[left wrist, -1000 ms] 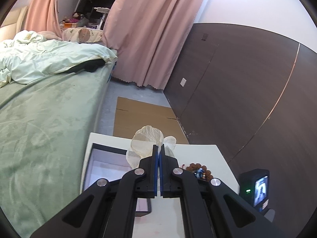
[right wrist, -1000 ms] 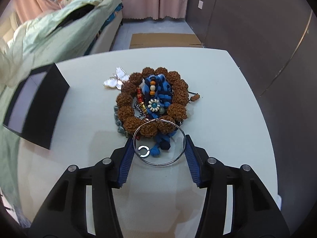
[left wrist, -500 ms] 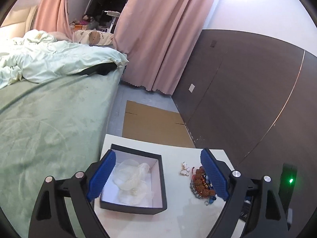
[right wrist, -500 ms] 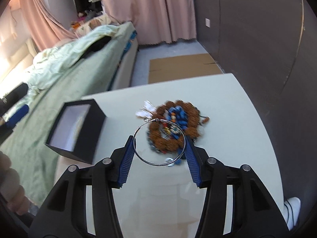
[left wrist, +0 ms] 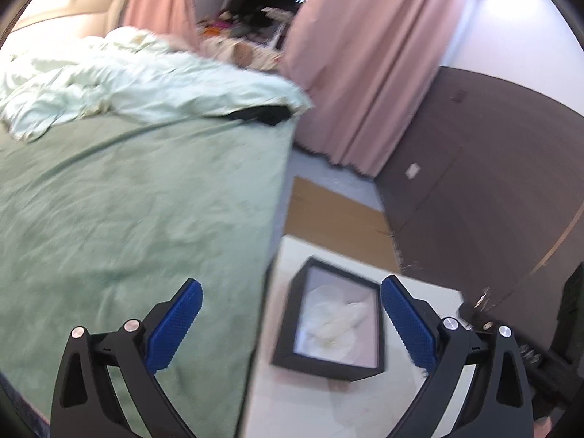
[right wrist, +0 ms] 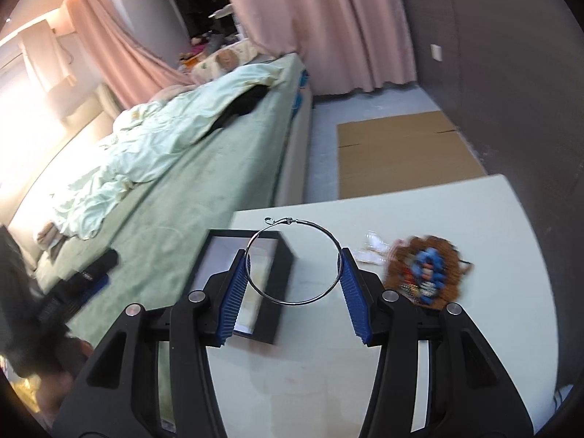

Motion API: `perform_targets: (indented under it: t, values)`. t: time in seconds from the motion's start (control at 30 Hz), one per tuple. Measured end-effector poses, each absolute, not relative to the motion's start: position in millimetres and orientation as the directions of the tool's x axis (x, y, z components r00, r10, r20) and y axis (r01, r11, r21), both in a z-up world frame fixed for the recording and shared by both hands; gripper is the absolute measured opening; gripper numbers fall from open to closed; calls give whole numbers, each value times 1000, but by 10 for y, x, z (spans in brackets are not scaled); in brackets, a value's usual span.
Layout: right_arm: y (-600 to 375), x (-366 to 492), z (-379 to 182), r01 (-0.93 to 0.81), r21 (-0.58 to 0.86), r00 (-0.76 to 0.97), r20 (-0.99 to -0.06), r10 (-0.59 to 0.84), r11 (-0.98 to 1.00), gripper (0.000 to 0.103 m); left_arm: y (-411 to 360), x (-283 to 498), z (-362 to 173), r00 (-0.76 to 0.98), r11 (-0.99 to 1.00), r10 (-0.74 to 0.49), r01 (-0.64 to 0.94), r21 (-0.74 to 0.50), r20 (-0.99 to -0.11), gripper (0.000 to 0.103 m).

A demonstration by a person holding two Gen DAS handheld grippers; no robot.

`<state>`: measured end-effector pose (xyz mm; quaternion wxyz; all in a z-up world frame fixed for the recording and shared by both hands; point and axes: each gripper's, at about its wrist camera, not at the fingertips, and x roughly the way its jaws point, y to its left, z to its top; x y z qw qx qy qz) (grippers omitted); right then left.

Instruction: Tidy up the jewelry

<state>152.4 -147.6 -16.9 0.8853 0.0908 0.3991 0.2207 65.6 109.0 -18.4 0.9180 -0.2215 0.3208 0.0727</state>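
My right gripper [right wrist: 294,277] is shut on a large silver hoop [right wrist: 330,235], held between its blue pads above the white table [right wrist: 492,219], just right of the black box [right wrist: 283,255]. The box has a white lining and holds a sheer white pouch [left wrist: 339,317]; it also shows in the left wrist view [left wrist: 288,332]. The jewelry pile [right wrist: 427,270], brown beads around blue ones, lies on the table to the right, blurred. My left gripper [left wrist: 290,325] is open and empty, up over the table's left edge, short of the box.
A green bed [left wrist: 127,200] with a pale duvet runs along the table's left side. Flattened cardboard [right wrist: 401,153] lies on the floor beyond the table. A dark wall [left wrist: 492,182] is on the right. Pink curtains [left wrist: 357,65] hang at the back.
My left gripper opened, dropped the pouch into the box and pulled back left. My right gripper closed on the hoop, lifted it off the pile and carried it left toward the box.
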Motion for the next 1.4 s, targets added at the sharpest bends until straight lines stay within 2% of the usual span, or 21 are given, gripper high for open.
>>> perform_targets:
  t: [0.3,0.4,0.47,0.53,0.57,0.6,0.7,0.83,1.07,1.23,1.4]
  values:
    - [-1079,1704,-178,-372,418,500,-662,558,829,51,1198,669,-320,687,861,57,-400,-312,-724,95]
    - [-961,1756,-225,-390,442,467,-661,588,807,51,1190,673,-320,684,866,39,-387,-317,-728,95]
    - [-911,1774,-274,-401,459,439,-663,606,793,54,1198,623,-290,713,875,42,-364,-318,-700,95]
    - [-862,1800,-330,-404,473,409,-672,617,783,74,1219,573,-261,737,876,51,-357,-323,-674,95]
    - [-865,1808,-346,-394,471,413,-677,610,789,90,1235,546,-254,746,872,56,-361,-331,-664,95]
    - [-898,1803,-343,-391,480,420,-666,617,785,93,1261,525,-253,752,862,64,-373,-343,-656,95]
    - [-1028,1808,-314,-375,494,427,-659,619,784,94,1304,504,-262,756,845,73,-393,-362,-651,95]
    - [-1358,1731,-196,-331,457,518,-643,564,825,95,1224,521,-251,773,849,36,-358,-389,-633,95]
    - [-1974,1469,-11,-250,368,675,-597,434,895,98,713,538,-20,831,936,25,-215,-279,-556,95]
    - [-2360,1430,10,-165,336,682,-640,354,927,98,373,628,110,841,964,-34,-116,-241,-540,95]
    - [-2742,1365,-69,-115,391,654,-662,366,913,98,-24,776,201,808,973,-140,4,-233,-572,95]
